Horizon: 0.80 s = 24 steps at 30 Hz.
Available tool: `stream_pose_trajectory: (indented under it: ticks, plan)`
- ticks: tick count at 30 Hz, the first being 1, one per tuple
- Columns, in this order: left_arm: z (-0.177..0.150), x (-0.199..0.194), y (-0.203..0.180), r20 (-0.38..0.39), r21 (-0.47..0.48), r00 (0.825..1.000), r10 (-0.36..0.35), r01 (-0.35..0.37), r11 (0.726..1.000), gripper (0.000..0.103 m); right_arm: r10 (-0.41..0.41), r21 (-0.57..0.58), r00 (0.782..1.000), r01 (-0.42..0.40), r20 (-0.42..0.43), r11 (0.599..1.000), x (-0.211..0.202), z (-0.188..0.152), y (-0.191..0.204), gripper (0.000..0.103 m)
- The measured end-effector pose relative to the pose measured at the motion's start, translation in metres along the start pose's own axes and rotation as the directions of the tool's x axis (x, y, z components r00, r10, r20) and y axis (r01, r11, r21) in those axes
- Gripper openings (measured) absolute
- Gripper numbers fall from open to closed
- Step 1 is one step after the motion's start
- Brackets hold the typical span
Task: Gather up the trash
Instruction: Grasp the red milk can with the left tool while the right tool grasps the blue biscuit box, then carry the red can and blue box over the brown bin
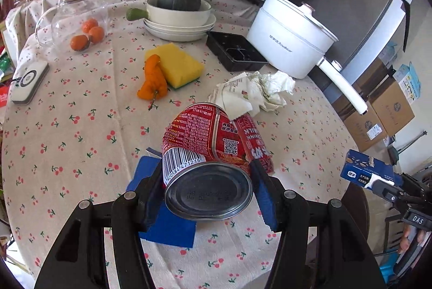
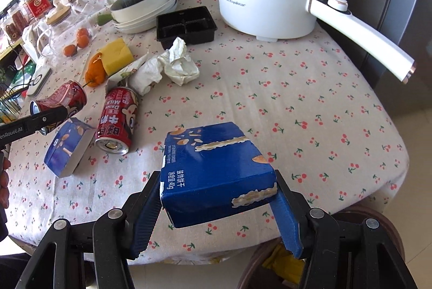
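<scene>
Glossy metal can (image 1: 205,154), torn cardboard box (image 2: 216,172), cotton tablecloth (image 2: 297,100).

I've got a dented red can (image 1: 205,151) clamped sideways at 6 o'clock in the left view, barcode up, its steel base toward my camera. In the right view a torn blue biscuit box (image 2: 216,172) sits gripped at 6 o'clock, clear of the cloth. Lying on the table at 9 o'clock there: a second red milk can (image 2: 118,121) on its side, open top toward me, and just beside it another blue box (image 2: 67,148). Crumpled white paper (image 2: 167,64) lies at 11 o'clock
</scene>
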<state>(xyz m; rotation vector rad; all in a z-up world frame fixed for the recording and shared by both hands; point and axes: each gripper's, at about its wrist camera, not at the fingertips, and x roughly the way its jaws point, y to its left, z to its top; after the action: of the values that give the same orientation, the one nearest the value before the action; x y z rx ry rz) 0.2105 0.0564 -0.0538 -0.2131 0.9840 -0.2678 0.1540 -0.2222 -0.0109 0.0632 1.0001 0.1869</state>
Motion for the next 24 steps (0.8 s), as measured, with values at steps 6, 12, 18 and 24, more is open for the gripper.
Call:
stream_pose_trajectory:
  ticks: [6,12,18,24]
  plan:
    - [-0.023,-0.017,-0.030,-0.013,0.086,0.999,-0.042,0.043,0.995,0.062,-0.013,0.002,1.000,0.013,0.002,1.000,-0.015,-0.027,-0.008,0.066]
    - [-0.045,-0.027,-0.061,-0.031,0.174,0.996,-0.080,0.084,0.981,0.062,-0.037,0.030,0.999,0.038,-0.015,0.999,-0.026,-0.059,-0.029,0.066]
    - [-0.067,-0.026,-0.085,-0.070,0.232,0.992,-0.102,0.116,0.966,0.062,-0.059,0.081,0.997,0.062,-0.046,0.995,-0.034,-0.088,-0.059,0.066]
    - [-0.084,-0.017,-0.107,-0.115,0.268,0.986,-0.119,0.146,0.952,0.062,-0.086,0.120,0.992,0.097,-0.092,0.988,-0.035,-0.120,-0.088,0.066]
